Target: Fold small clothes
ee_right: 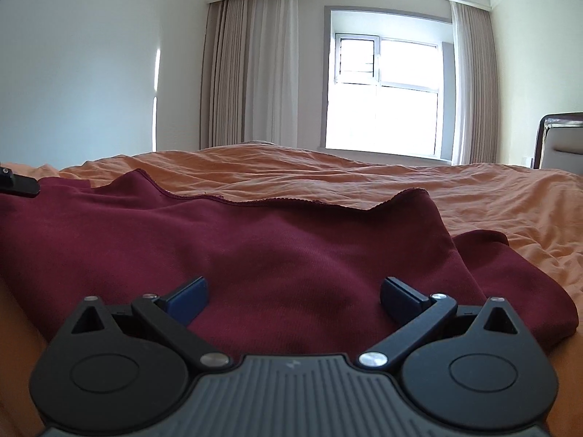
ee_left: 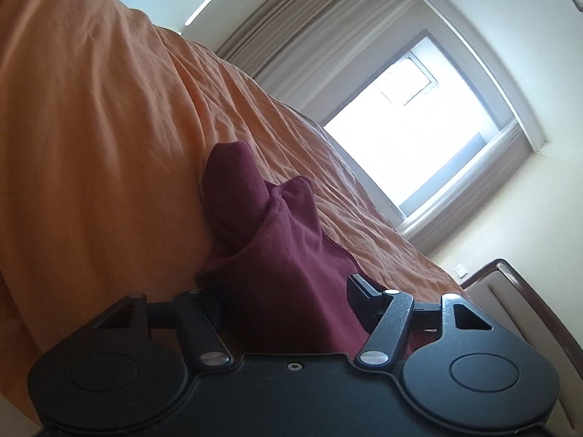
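A dark red garment [ee_right: 255, 247] lies rumpled on the orange bed cover [ee_right: 328, 171], its hemmed edge running across the far side. My right gripper [ee_right: 293, 298] is open, its blue pads [ee_right: 189, 298] wide apart just above the cloth with nothing pinched. In the left wrist view, which is rolled sideways, the garment [ee_left: 288, 255] bunches between the jaws of my left gripper [ee_left: 280, 291], and a sleeve-like fold [ee_left: 233, 182] sticks out ahead. The jaws stand well apart; one finger [ee_left: 360, 287] shows beside the cloth, the other is hidden under it. A black tip of the left gripper [ee_right: 18, 184] shows at the right view's left edge.
The orange bed cover [ee_left: 91, 145] spreads wide around the garment. Beyond the bed are a bright window [ee_right: 386, 98] and long curtains [ee_right: 251, 73]. A dark-framed padded chair or headboard [ee_right: 561, 138] stands at the right.
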### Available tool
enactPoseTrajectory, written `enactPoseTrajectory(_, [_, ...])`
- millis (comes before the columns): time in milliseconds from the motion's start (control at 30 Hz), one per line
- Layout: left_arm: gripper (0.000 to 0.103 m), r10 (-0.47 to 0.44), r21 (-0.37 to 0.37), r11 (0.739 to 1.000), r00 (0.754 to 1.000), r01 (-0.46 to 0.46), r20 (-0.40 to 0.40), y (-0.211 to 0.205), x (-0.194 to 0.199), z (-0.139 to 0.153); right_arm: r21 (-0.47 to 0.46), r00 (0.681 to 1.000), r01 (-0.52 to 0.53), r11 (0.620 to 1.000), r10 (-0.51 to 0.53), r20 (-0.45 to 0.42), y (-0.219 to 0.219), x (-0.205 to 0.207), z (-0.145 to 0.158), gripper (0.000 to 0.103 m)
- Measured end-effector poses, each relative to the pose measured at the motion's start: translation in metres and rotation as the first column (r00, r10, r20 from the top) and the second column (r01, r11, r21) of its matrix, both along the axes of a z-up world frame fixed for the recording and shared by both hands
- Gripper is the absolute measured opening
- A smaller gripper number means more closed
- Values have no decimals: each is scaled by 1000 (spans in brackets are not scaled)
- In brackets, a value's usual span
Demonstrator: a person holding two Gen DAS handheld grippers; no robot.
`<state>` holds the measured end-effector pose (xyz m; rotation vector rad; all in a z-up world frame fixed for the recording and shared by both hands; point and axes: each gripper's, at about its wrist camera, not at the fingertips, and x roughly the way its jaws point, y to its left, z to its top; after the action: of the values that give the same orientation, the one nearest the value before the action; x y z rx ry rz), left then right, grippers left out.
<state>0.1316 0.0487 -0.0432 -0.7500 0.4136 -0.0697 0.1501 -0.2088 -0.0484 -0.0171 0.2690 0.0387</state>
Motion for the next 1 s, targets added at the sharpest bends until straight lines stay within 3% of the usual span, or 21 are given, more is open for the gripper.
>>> enactPoseTrajectory(33, [65, 13, 14, 1000, 1000, -13, -2, 0, 3, 0, -9, 1000, 8, 1000, -8, -15, 1, 1, 4, 103])
enactPoseTrajectory(100, [51, 29, 30, 999, 1000, -28, -8, 0, 7, 4, -24, 998, 45, 999, -46, -38, 6, 1, 17, 103])
enactPoseTrajectory(167, [42, 53, 46, 998, 998, -51, -28, 1, 8, 7, -12, 1000, 30, 999, -30, -10, 10, -3, 27, 103])
enactPoseTrajectory(267, [40, 53, 45, 998, 998, -51, -40, 3, 10, 7, -18, 999, -31, 999, 31, 21, 24, -4, 33, 103])
enactPoseTrajectory(400, [38, 64, 46, 997, 997, -62, -41, 2, 12, 6, -139, 1000, -20, 990, 17, -21, 46, 7, 16, 103])
enactPoseTrajectory(533, [32, 42, 56, 998, 999, -40, -28, 3, 13, 6, -110, 1000, -13, 994, 13, 0, 42, 3, 12, 103])
enactPoseTrajectory(633, [17, 16, 94, 995, 1000, -15, -10, 1, 14, 14, -53, 998, -61, 997, 61, 2, 27, -3, 13, 103])
enactPoseTrajectory(700, [15, -9, 128, 992, 1000, 8, 13, -3, 16, 24, 1, 997, -83, 997, 83, 1, 7, -11, 16, 103])
enactPoseTrajectory(833, [13, -117, 235, 966, 992, 106, 36, -19, 30, 55, 102, 999, -52, 993, 52, 1, -42, -42, 23, 103])
enactPoseTrajectory(1000, [12, -286, 357, 903, 954, 238, 87, -65, 53, 100, 86, 999, 18, 996, -20, 28, -82, -83, 34, 103])
